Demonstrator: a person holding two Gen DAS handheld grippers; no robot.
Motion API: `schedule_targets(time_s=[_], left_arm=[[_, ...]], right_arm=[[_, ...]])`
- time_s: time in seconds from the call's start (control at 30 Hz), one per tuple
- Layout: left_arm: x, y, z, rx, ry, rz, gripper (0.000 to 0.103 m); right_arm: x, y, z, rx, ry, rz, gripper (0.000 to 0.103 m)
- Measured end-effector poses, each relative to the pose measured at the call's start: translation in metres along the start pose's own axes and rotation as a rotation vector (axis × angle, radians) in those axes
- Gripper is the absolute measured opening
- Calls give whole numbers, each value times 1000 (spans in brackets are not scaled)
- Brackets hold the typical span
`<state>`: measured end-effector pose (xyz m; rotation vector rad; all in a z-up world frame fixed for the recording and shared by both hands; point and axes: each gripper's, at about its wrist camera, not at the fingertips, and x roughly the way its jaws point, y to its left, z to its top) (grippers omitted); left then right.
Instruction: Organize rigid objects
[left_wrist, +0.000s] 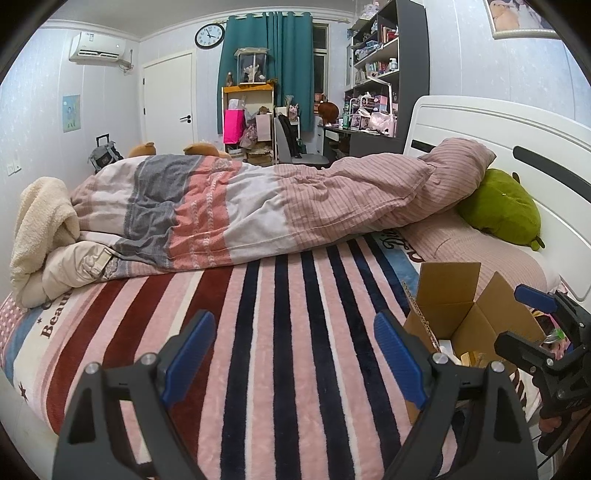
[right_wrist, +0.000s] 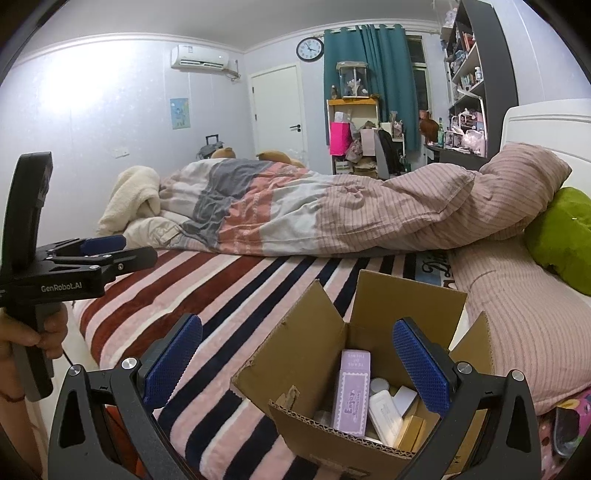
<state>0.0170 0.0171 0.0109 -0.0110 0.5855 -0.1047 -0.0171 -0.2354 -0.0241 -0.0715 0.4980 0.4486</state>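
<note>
Cardboard box (right_wrist: 369, 369) is sitting flaps-up on the striped blanket (right_wrist: 207, 295) of the bed, near the headboard side, just beside a pink ribbed pillow (right_wrist: 517, 314). Inside, a lilac carton (right_wrist: 351, 395) is standing upright against the left wall, with a white bottle (right_wrist: 386, 411) leaning next to it and a gold-coloured box (right_wrist: 410, 432) lying lower right (other items underneath are too hidden to name). Right gripper (right_wrist: 297, 360) is hovering over the box opening, its blue fingers (right_wrist: 421, 365) spread wide and gripping nothing; the right one is showing above the box interior, the left one over the blanket. Left gripper (left_wrist: 295, 350) is hanging over bare blanket to the left of the box, fingers (left_wrist: 190, 350) likewise released and wide apart, nothing between them. From the left wrist view the box (left_wrist: 454, 306) is appearing at the right edge, partly behind the other gripper. A rumpled duvet (left_wrist: 258, 199) is lying across the bed beyond, and a green plush (left_wrist: 502, 206) is resting against the white headboard (left_wrist: 517, 129).
</note>
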Motion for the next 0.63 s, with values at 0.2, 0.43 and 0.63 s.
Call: schedule_targets(time_s=[0.2, 0.43, 0.63], left_arm=[[0, 0, 1, 1, -1, -1, 86], [0, -1, 1, 3, -1, 0, 86], [-1, 0, 0, 3, 1, 5, 86]], right_arm=[[0, 1, 1, 0, 0, -5, 103], [-1, 3, -1, 2, 0, -6, 103], [-2, 6, -2, 7, 2, -3, 103]])
